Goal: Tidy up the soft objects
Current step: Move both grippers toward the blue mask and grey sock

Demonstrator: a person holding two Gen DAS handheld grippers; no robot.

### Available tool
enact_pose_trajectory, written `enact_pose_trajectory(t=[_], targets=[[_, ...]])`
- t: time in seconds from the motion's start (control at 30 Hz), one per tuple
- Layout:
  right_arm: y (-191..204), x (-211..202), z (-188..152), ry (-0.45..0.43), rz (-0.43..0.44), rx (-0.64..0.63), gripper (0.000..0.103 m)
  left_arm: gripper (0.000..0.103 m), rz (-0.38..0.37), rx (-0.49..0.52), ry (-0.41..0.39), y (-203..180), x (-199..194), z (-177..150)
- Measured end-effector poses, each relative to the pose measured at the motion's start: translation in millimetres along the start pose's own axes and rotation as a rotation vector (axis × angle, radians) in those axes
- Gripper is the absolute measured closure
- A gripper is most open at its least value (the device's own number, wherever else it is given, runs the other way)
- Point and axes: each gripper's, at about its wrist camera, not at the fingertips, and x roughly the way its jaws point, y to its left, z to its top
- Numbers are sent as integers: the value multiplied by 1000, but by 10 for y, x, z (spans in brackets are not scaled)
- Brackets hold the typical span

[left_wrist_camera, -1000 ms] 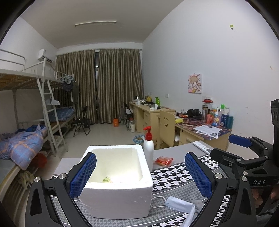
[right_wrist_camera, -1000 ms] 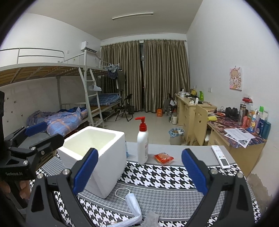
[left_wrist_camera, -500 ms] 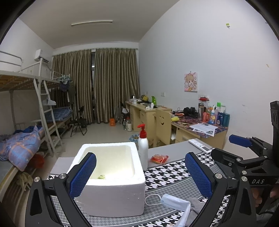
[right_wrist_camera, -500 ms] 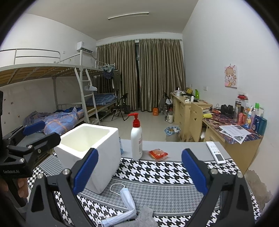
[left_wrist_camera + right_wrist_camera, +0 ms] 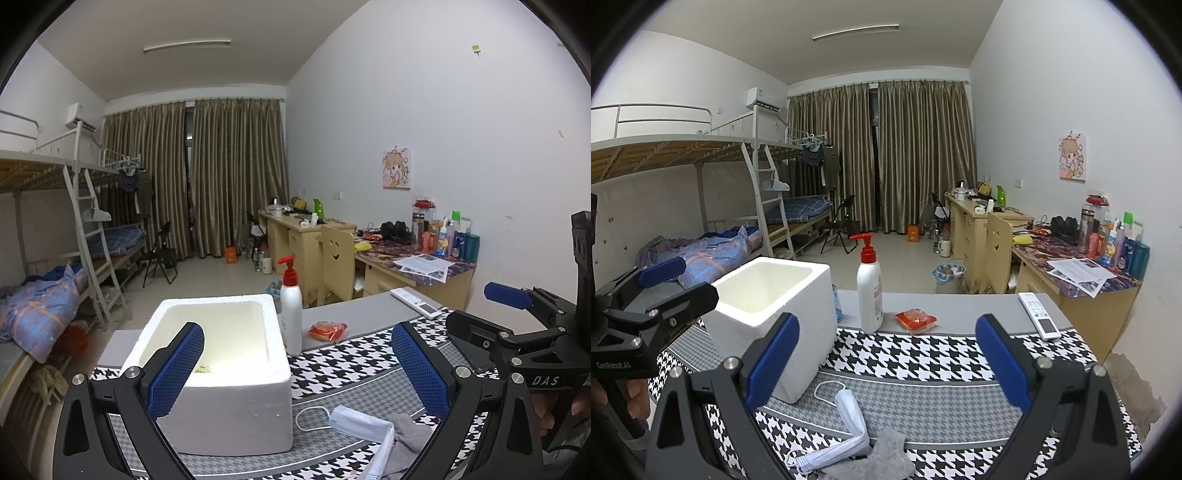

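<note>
A white foam box (image 5: 221, 369) stands open on the houndstooth cloth; it also shows in the right wrist view (image 5: 775, 295), with a small yellowish item on its floor. A light blue face mask (image 5: 364, 424) lies in front of it, also seen in the right wrist view (image 5: 849, 413), next to a grey cloth (image 5: 406, 435), which also shows in the right wrist view (image 5: 886, 454). My left gripper (image 5: 297, 365) is open and empty above the box's near right corner. My right gripper (image 5: 886, 362) is open and empty above the mask.
A white pump bottle (image 5: 870, 291) with a red top stands right of the box. A red snack packet (image 5: 916, 320) and a white remote (image 5: 1039, 319) lie on the grey table strip behind. A cluttered desk (image 5: 1082, 273) and bunk beds (image 5: 701, 206) stand beyond.
Both grippers have pulled back and risen a little. More of the mask and the grey cloth shows. Both stay open and empty.
</note>
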Motion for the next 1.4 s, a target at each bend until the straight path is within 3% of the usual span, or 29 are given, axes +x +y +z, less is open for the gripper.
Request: enact_pose_trajectory(t=[1.4], targets=[[-162, -47, -354, 75, -56, 47, 5, 1, -59, 1, 95, -181, 166, -385]])
